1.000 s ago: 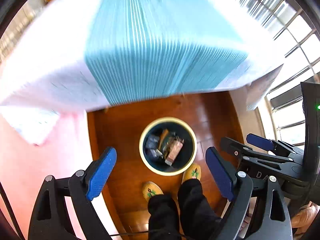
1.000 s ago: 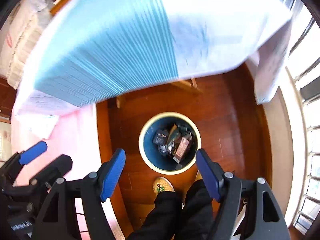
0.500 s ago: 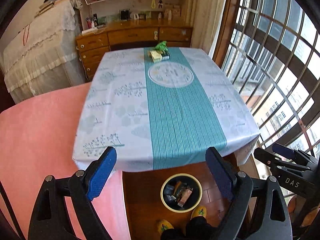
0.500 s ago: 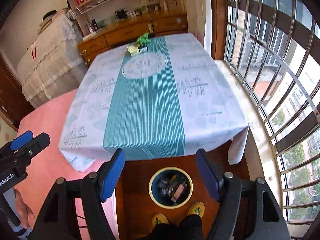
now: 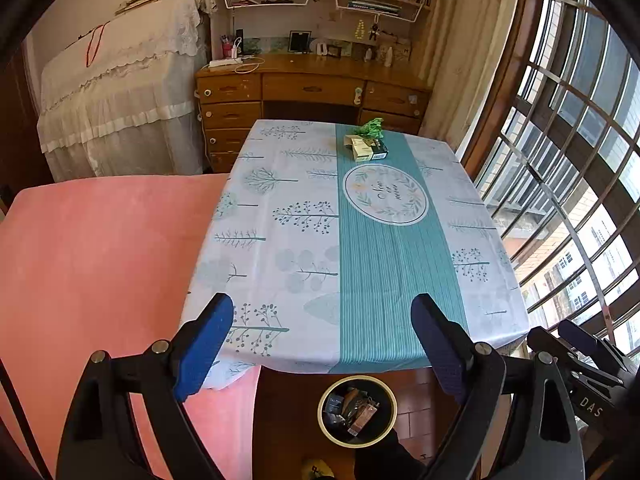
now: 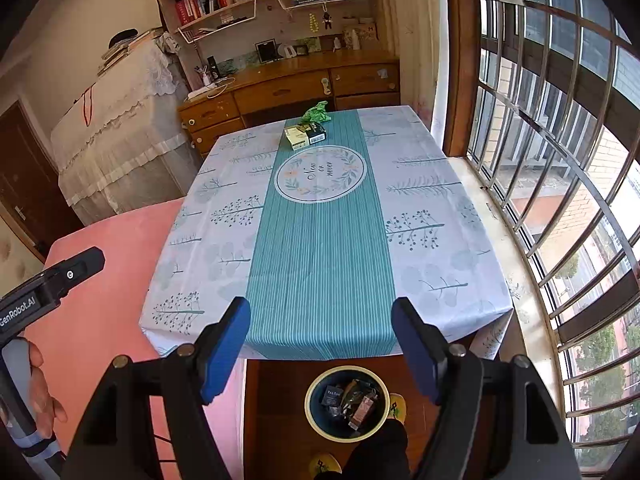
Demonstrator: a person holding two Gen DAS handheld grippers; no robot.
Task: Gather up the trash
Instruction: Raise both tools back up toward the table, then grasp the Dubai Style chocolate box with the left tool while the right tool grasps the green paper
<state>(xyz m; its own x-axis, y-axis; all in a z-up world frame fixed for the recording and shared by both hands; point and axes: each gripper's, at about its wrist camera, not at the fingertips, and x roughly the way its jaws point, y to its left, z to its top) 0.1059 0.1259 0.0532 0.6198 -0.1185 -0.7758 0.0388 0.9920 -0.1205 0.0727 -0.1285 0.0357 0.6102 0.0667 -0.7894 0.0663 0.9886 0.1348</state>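
At the far end of the table [image 5: 280, 240] lie a crumpled green wrapper [image 5: 371, 127], a pale carton [image 5: 361, 148] and a dark carton [image 5: 378, 149]; they also show in the right wrist view as wrapper [image 6: 317, 112], pale carton [image 6: 296, 137] and dark carton [image 6: 314, 132]. A round bin [image 5: 357, 411] with a yellow rim, holding several pieces of trash, stands on the floor at the table's near edge, also seen in the right wrist view [image 6: 347, 402]. My left gripper [image 5: 322, 344] and right gripper [image 6: 320, 348] are both open and empty, held above the near edge.
A pink sofa [image 5: 100, 260] lies left of the table. A barred window [image 6: 560, 160] runs along the right. A wooden desk with drawers [image 5: 312, 92] and a cloth-covered piece of furniture [image 5: 120, 92] stand behind. The person's legs and slippers [image 6: 396, 404] are by the bin.
Both grippers have tilted up from looking down at the bin to looking along the table top. The far trash has come into view. Both stay open and empty.
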